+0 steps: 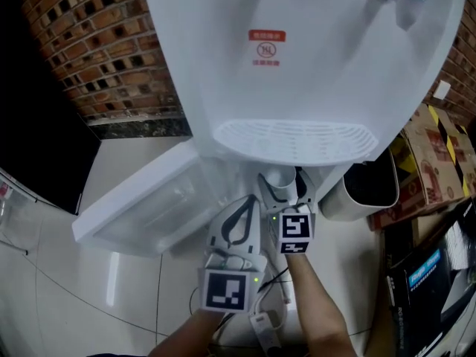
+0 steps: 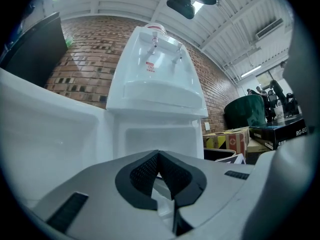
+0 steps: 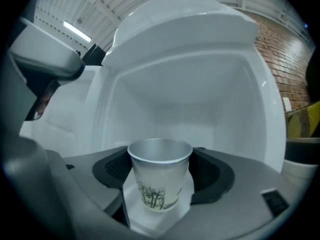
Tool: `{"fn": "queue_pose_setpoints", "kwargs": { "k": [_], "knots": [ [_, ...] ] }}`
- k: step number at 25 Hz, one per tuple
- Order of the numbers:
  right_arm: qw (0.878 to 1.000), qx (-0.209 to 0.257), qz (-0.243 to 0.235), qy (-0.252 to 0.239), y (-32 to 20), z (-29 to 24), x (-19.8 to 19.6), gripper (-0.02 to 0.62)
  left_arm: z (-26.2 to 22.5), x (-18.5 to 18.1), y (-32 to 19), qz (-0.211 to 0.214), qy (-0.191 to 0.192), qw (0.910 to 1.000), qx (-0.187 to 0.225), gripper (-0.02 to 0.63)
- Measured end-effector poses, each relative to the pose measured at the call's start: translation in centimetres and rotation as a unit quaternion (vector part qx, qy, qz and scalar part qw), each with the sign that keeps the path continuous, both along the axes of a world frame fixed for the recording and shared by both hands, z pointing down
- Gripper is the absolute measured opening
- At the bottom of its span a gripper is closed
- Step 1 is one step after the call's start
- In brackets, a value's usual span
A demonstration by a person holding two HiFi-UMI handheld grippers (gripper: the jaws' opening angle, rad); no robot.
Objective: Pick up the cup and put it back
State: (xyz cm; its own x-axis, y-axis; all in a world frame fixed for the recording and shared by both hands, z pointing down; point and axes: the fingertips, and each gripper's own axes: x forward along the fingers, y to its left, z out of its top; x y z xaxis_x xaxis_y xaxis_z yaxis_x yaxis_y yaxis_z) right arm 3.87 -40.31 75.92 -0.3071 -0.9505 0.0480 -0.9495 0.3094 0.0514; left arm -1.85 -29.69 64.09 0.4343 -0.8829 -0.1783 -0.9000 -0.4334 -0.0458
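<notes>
A white paper cup with a tree print stands upright between the dark pads of my right gripper, which is shut on its sides. From the head view the cup sits just under the drip tray of the white water dispenser, at the mouth of its lower cabinet, and my right gripper reaches in there. My left gripper hangs beside it on the left; its jaws meet at the tips with nothing between them.
The cabinet door is swung open to the left. A round bin stands to the right of the dispenser, with cardboard boxes beyond it. A brick wall is behind, and a black panel stands at the far left.
</notes>
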Motion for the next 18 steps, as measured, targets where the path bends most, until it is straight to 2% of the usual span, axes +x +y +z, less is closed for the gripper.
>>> {"fn": "queue_pose_setpoints", "kwargs": {
  "k": [5,18],
  "knots": [
    [1.0,-0.029,0.01,-0.003,-2.5,4.3,0.8,0.359,1.2,-0.8,-0.3,-0.007,-0.006,0.9998,-0.016,-0.003],
    [0.999,-0.037,0.01,-0.002,-5.0,7.6,-0.5,0.376,2.4,-1.9,-1.0,-0.018,-0.011,0.9995,-0.023,-0.003]
  ]
}}
